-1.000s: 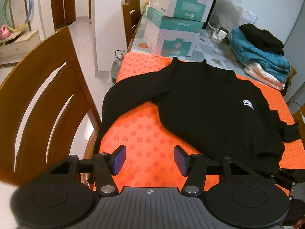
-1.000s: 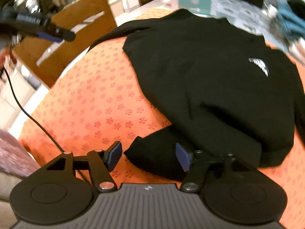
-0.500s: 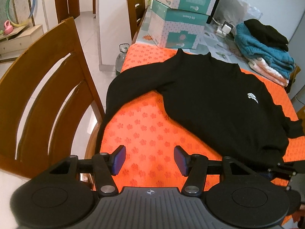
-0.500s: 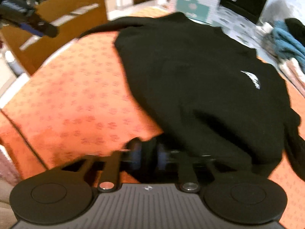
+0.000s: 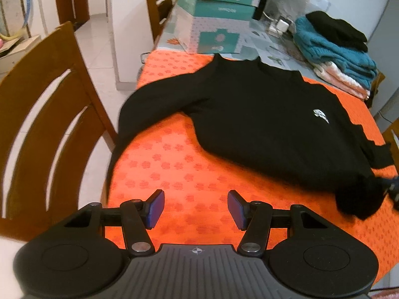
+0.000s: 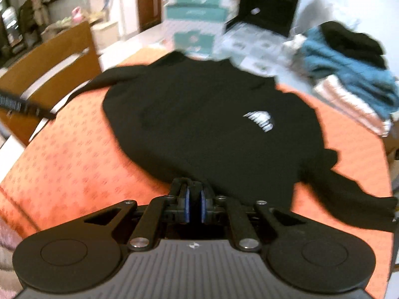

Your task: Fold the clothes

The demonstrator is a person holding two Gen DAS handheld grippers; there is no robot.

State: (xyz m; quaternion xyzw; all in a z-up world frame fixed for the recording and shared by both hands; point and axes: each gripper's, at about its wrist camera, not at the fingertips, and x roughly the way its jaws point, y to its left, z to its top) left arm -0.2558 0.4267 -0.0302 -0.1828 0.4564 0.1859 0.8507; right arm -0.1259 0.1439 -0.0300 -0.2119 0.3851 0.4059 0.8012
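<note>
Orange cloth covered table; chair beside. Left gripper spread, empty. Right view alone showed right gripper pinching sweater hem.

Both wrist cams low over orange tablecloth, fwd-facing, close; shared: black sweater.

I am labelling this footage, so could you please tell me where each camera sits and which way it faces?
Left wrist: on the left hand-held gripper, above the orange cloth's near edge, facing the black sweater and chair; its open fingers show.
Right wrist: on the right hand-held gripper, low at the sweater's hem, facing across the table; its closed fingers pinch the hem.
Both share the sweater, teal boxes and folded pile.
</note>
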